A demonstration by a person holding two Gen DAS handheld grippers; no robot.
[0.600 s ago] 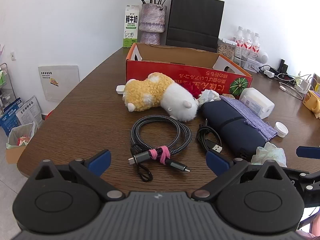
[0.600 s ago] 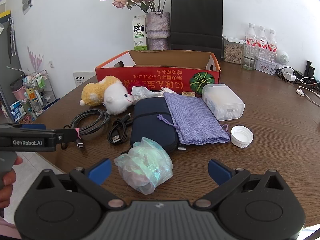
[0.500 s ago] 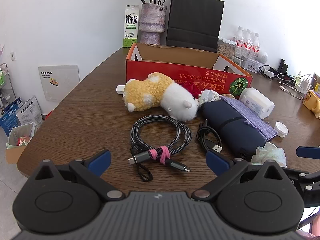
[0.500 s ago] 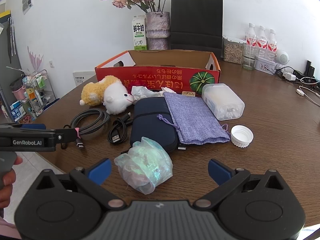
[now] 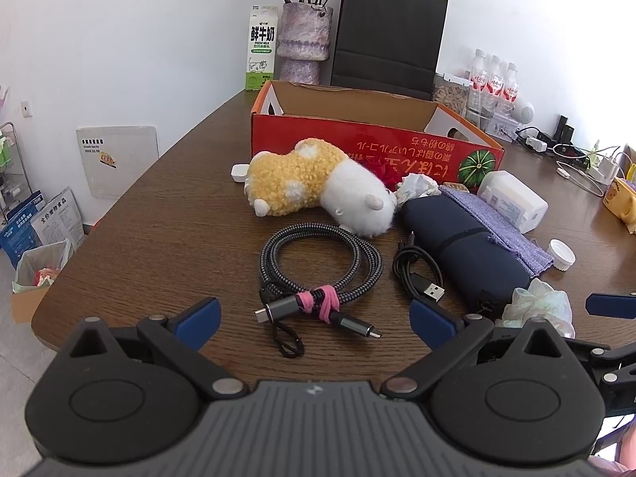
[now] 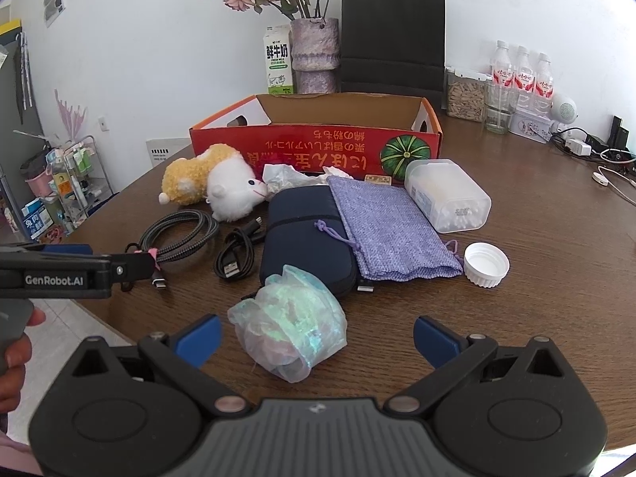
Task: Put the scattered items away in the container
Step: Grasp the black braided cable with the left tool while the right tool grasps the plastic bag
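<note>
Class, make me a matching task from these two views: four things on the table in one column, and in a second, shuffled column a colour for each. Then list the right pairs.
Things:
1. plush toy
2. pouch
3. cap
4. box

Colours:
A. red outside
B. white
C. yellow and white
D. lilac

Pairs: 1-C, 2-D, 3-B, 4-A
</note>
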